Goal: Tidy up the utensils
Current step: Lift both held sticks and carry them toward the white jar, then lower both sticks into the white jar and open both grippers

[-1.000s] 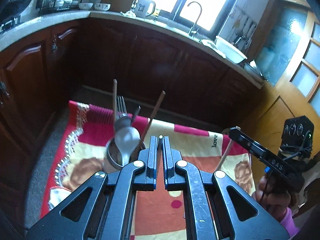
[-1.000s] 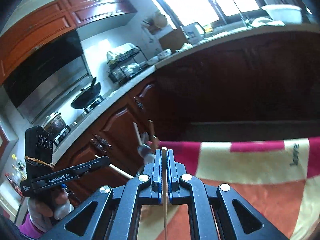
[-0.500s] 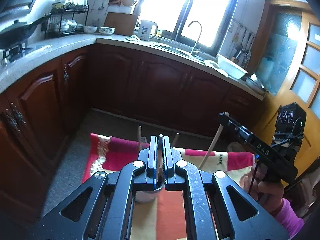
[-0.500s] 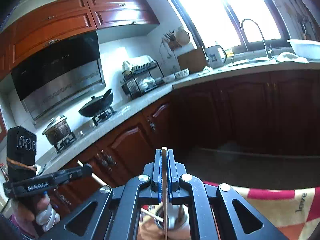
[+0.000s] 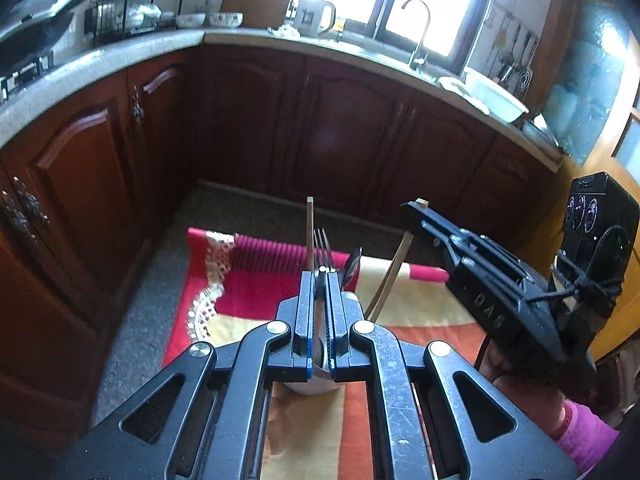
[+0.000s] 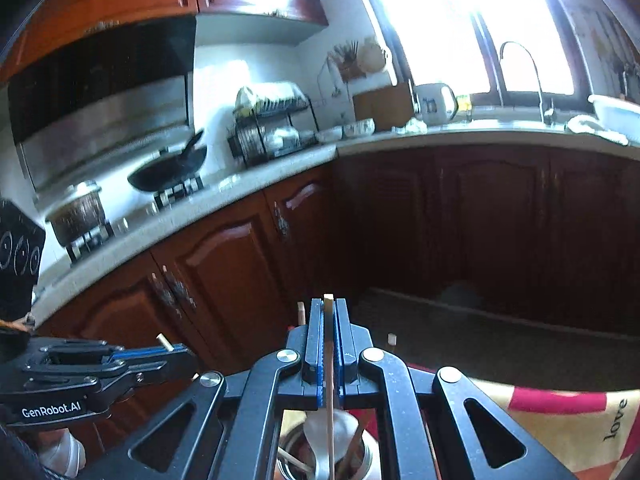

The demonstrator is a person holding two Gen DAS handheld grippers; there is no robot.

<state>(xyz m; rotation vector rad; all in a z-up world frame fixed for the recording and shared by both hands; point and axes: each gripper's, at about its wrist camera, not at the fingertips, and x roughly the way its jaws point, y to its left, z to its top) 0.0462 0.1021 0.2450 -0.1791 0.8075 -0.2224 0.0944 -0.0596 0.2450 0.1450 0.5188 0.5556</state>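
A metal utensil cup (image 5: 316,382) stands on the red and cream cloth (image 5: 256,288), mostly hidden behind my left gripper (image 5: 319,276). A fork (image 5: 323,246), a spoon and chopsticks stick up from it. My left gripper is shut on a thin light chopstick whose tip shows between the pads. My right gripper (image 6: 329,308) is shut on a pale chopstick (image 6: 329,380) and holds it upright over the cup (image 6: 320,456), where a spoon bowl (image 6: 326,426) shows. In the left wrist view the right gripper (image 5: 418,206) sits right of the cup, its chopstick (image 5: 390,276) slanting down into it.
Dark wooden cabinets (image 5: 340,132) wrap around the far side under a pale counter (image 6: 240,196). On the counter are a wok (image 6: 168,170), a pot, a dish rack (image 6: 272,128), a kettle and a sink tap (image 5: 416,28). Grey floor lies between cloth and cabinets.
Both grippers tilted up half a second ago and have come back down toward the cup. The right gripper, still holding its chopstick, has moved closer over the cup.
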